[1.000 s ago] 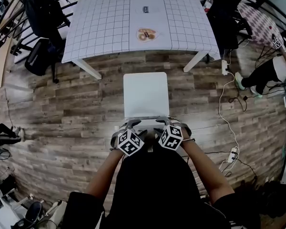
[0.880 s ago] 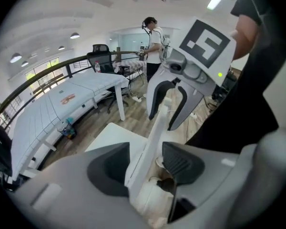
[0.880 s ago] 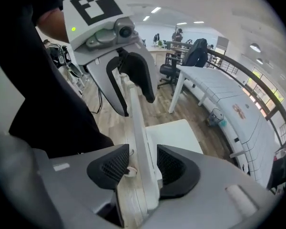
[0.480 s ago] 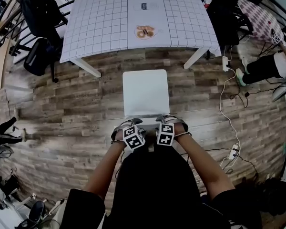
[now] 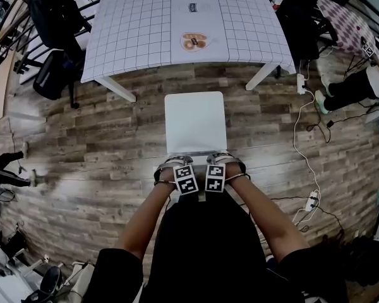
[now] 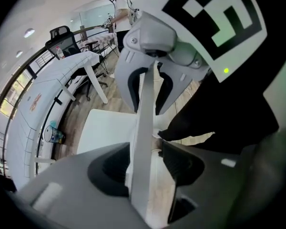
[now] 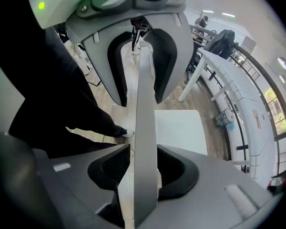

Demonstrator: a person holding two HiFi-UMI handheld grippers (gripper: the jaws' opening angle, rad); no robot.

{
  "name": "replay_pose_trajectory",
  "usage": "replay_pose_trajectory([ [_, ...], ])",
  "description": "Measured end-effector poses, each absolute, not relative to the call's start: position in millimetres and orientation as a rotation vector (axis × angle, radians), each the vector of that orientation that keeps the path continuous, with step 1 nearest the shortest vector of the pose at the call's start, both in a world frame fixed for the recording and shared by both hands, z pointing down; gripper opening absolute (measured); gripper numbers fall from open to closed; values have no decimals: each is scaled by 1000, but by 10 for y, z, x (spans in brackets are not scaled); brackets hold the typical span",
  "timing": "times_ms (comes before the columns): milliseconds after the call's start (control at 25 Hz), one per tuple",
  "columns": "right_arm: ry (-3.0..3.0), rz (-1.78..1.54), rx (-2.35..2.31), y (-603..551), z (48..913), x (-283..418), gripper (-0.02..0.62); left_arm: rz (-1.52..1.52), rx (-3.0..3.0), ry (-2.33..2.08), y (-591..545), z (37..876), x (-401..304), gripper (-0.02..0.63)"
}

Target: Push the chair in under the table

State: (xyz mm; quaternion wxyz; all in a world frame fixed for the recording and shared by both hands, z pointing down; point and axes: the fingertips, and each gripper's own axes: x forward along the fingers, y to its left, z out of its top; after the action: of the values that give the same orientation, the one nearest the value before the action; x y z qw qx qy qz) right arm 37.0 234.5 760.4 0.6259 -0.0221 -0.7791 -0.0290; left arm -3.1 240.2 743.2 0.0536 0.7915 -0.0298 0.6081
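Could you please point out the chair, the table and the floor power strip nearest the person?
chair (image 5: 196,122), head view, middle of the white seat.
table (image 5: 132,36), head view, bare part of the checked top.
power strip (image 5: 311,202), head view, its white body.

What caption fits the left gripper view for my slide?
Left gripper astride the white chair's backrest, seat and table beyond.

The head view looked steeply down on the chair (image 5: 196,122); both gripper views, close against its backrest (image 6: 143,142), shared its seat (image 7: 178,130).
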Motion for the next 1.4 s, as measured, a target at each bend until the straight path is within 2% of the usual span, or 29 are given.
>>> replay_pose_trajectory([
  [440,-1746,-69,-87,2286,7755,355,169,1888,2367,-54,2356,7641,-82,207],
  [720,-1734,-40,-110,2325,7831,320,167,1974,2359,-70,2308,7742,-144,156],
  [920,-1700,-46,-102,2315,7855,348,166,2022,2346,-92,2247,7784,-172,86],
  [1400,-1690,-109,-60,2289,7857,362,149,1987,2373,-71,2274,7818,-148,84],
])
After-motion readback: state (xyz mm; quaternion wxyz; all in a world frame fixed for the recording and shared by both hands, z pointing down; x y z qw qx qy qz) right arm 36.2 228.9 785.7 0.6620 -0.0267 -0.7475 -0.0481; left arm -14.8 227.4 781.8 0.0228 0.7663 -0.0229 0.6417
